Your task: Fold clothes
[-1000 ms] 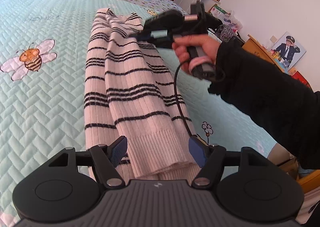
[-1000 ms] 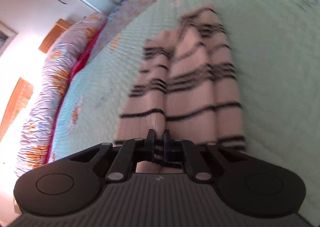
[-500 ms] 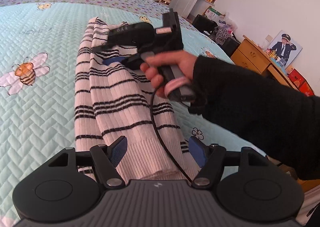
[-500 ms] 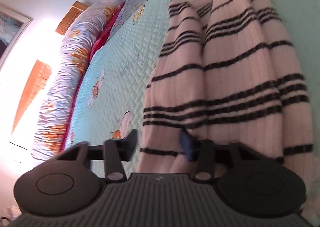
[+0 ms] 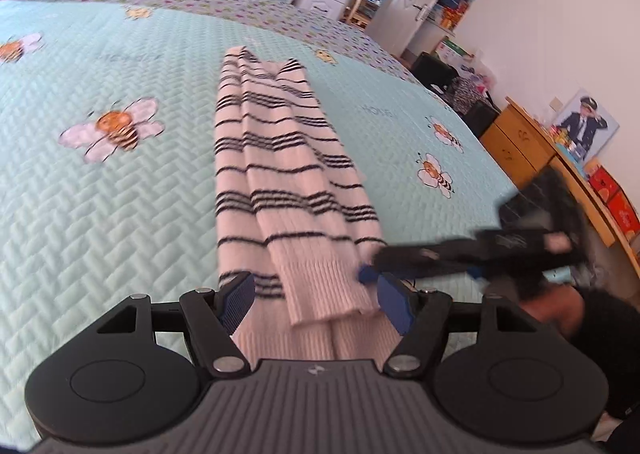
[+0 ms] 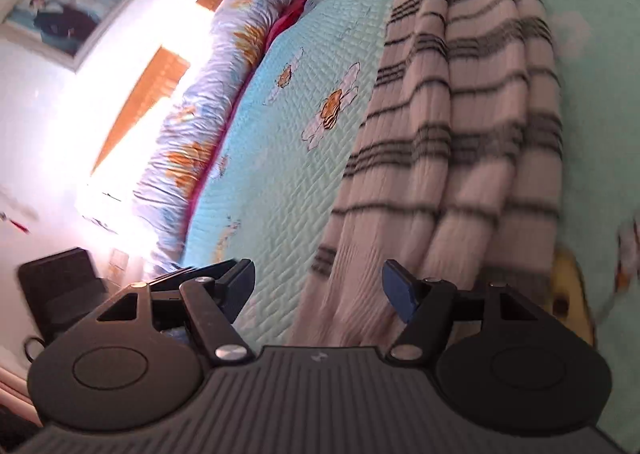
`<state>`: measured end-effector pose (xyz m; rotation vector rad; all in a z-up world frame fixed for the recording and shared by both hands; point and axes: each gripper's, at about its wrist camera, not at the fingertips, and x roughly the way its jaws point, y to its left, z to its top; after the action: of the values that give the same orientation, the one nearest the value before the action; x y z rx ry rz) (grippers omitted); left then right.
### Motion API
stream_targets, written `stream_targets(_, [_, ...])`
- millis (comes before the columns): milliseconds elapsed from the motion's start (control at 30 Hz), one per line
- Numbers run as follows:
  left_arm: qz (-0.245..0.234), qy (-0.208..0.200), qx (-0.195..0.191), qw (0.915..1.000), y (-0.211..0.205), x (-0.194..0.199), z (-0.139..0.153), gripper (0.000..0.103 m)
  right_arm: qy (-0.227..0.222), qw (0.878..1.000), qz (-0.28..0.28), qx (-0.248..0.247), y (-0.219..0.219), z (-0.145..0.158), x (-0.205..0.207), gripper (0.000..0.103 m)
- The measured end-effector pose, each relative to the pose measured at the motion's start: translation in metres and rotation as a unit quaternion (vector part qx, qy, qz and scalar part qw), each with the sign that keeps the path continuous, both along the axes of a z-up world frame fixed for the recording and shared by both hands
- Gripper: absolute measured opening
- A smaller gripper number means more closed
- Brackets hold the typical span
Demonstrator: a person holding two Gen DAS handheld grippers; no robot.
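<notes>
Striped sweater (image 5: 276, 174) lies on the bed (image 5: 100, 234), already folded lengthwise into a long narrow strip. Its ribbed hem sits at the near edge of the bed and its neck end points toward the far edge.

Left tool (image 5: 316, 304): released, pads wide apart, hovering over the hem end. The fabric shows between the pads but nothing presses on it.

Right tool (image 6: 318, 286): jaws opening, nothing gripped. In its own view the sweater's near end runs under the right pad, with no contact I can confirm. From the left view the right tool is heavily blurred, low at the right side of the hem, just beside the cloth.

Step, as I read it: side folds done, both tools lining up on the hem corners for the crosswise fold.

Next move needs:
- each tool on one hem corner, left and right, biting through all layers, not just the top flap
- both closing together, then an even lift and carry toward the neck end
- the strip kept straight so the stacked side folds don't splay

Risk: the top flap at the hem is loose and narrower than the layer below, so a shallow bite would peel it off alone.
</notes>
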<state>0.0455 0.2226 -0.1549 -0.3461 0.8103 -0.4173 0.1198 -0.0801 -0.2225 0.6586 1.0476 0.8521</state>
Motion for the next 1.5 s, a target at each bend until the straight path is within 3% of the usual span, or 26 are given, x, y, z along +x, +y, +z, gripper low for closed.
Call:
stream_targets(167, [-0.005,0.017,-0.059,0.9981,-0.011,0.010,-0.013,0.070,-0.008,0.997,-0.080,0.005,-0.027,0.002,-0.034,0.071])
stream_targets(333, [0.009,0.095,-0.076,0.9925,-0.029,0.034,-0.038,0.070,0.047,0.989,-0.140,0.017,-0.045,-0.022,-0.037,0.071])
stream_targets(500, [0.029,0.167,-0.174,0.9701,-0.023,0.044,-0.069,0.070,0.092,0.977,-0.180,0.063,-0.049,-0.046,-0.036,0.069])
stream_targets(567, [0.033,0.171,-0.191,0.9661,-0.024,0.046,-0.072,0.070,0.094,0.974,-0.186,0.083,-0.048,-0.047,-0.033,0.067])
stream_targets(700, [0.064,0.185,-0.221,0.9555,-0.011,0.040,-0.074,0.070,0.101,0.973,-0.194,0.070,-0.045,-0.048,-0.023,0.062])
stream_targets(833, [0.091,0.170,-0.237,0.9523,0.012,0.023,-0.067,0.070,0.112,0.969,-0.193,0.103,-0.050,-0.055,-0.024,0.062])
stream_targets(900, [0.100,0.170,-0.230,0.9529,0.019,0.026,-0.067,0.070,0.116,0.969,-0.192,0.107,-0.048,-0.060,-0.023,0.056])
stream_targets(967, [0.098,0.173,-0.233,0.9518,0.019,0.034,-0.070,0.070,0.122,0.970,-0.189,0.094,-0.044,-0.063,-0.020,0.031])
stream_targets(1033, [0.088,0.178,-0.241,0.9498,0.014,0.042,-0.074,0.070,0.127,0.971,-0.188,0.076,-0.042,-0.065,-0.019,0.020])
stream_targets(1200, [0.072,0.177,-0.250,0.9493,0.001,0.048,-0.079,0.070,0.134,0.966,-0.198,0.097,-0.048,-0.065,-0.023,0.019])
stream_targets(1267, [0.072,0.169,-0.257,0.9488,0.003,0.043,-0.078,0.062,0.133,0.967,-0.198,0.093,-0.049,-0.064,-0.023,0.013])
stream_targets(1333, [0.068,0.154,-0.260,0.9507,0.006,0.038,-0.073,0.034,0.127,0.968,-0.195,0.091,-0.049,-0.061,-0.025,0.010])
stream_targets(1400, [0.063,0.141,-0.252,0.9553,0.009,0.034,-0.066,0.019,0.114,0.971,-0.190,0.090,-0.051,-0.053,-0.027,0.007])
stream_targets(1500, [0.057,0.122,-0.221,0.9658,0.008,0.033,-0.054,0.014,0.095,0.974,-0.187,0.091,-0.055,-0.039,-0.030,0.006])
